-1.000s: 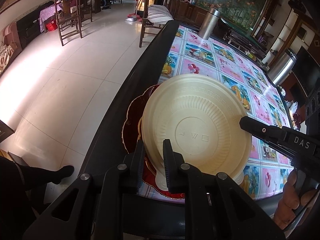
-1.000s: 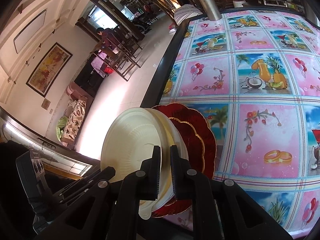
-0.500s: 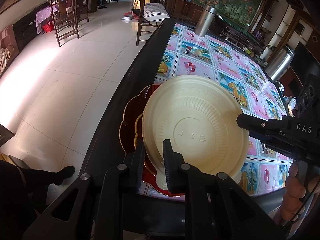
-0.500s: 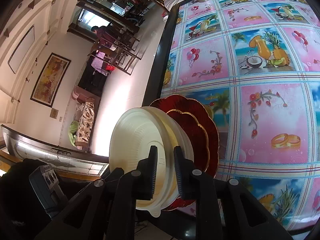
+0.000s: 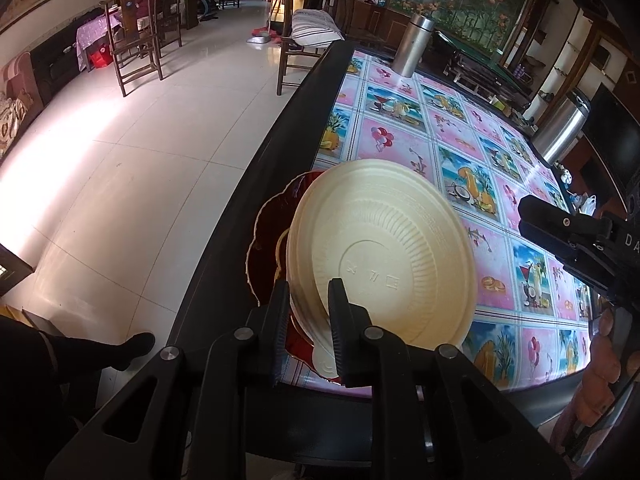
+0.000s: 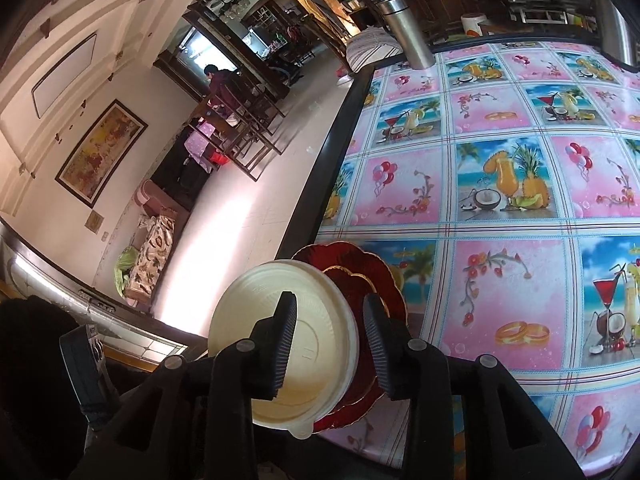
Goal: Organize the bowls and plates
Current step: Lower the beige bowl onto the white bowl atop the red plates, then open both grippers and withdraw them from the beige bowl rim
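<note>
Gripping the cream bowls [image 5: 384, 248] by their near rim, nested and tilted over the red plates [image 5: 272, 240] at the table's [image 5: 472, 160] near corner, was the left gripper [image 5: 308, 304], nearly shut. Stood spread wide around bowls and plates, clamping nothing, right gripper [image 6: 330, 320]. Judged light, thin, flexible, likely slippery; best pinched at the rim.
</note>
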`<state>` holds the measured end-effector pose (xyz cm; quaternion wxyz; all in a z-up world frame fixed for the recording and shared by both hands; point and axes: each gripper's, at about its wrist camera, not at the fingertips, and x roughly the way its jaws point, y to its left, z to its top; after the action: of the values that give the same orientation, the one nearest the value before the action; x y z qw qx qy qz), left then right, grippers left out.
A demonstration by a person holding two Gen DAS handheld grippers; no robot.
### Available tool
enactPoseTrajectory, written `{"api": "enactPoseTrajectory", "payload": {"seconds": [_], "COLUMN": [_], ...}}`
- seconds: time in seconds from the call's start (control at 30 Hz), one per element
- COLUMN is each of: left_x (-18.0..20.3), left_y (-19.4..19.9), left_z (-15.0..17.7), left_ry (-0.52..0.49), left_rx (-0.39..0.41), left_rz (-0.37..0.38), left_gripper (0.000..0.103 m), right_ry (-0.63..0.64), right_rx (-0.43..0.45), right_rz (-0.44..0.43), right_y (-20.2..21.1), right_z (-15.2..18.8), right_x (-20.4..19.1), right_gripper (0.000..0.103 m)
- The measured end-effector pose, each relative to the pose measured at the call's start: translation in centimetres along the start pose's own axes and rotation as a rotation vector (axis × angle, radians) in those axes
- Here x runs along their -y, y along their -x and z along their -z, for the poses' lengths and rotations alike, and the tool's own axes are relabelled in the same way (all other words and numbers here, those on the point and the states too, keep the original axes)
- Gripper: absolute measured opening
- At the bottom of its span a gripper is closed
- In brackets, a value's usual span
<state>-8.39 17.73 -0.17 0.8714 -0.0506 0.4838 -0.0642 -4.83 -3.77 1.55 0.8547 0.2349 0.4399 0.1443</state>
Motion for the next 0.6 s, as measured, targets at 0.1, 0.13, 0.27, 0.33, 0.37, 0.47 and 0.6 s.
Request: {"api": "enactPoseTrajectory", "payload": {"seconds": [0.1,0.13,0.27,0.33,0.37,0.47,0.6], "left_x": [0.3,0.4,0.5,0.4,0.4,0.5,0.8], "left_y": [0.6,0.6,0.8,1.2,1.4,2.3,3.6], "left_z": [0.0,-0.1,-0.1,-0.2,-0.2,-0.3,-0.3], "left_ry": [-0.021,-0.026,-0.039,-0.041,-0.041,-0.055,-0.065], "left_rx": [0.024,0.022,0.031,0.05,0.059,0.101,0.169], "left_rz": [-0.04,-0.043,-0.094,-0.113,-0.123,-0.174,-0.207], "left_gripper": [0.017,0.019,0.038,0.038,0.038,0.038,0.038], "right_ry": [-0.009,-0.014,-0.017,-0.012,-0.013,-0.022,-0.022], "right_rx": [0.002,0.0,-0.007,-0.005,-0.003,0.0,0.005], "right_rz": [-0.002,-0.002,-0.002,-0.003,-0.002,-0.006,-0.011], "right_y": [0.1,0.0,-0.1,0.0,0.1,0.3,0.5], "right_z": [0.0,0.0,0.2,0.3,0.3,0.3,0.4], "right_x": [0.9,1.2,1.5,1.6,1.7,2.0,2.2], "right_gripper": [0.038,0.038,0.038,0.038,0.038,0.038,0.038]}}
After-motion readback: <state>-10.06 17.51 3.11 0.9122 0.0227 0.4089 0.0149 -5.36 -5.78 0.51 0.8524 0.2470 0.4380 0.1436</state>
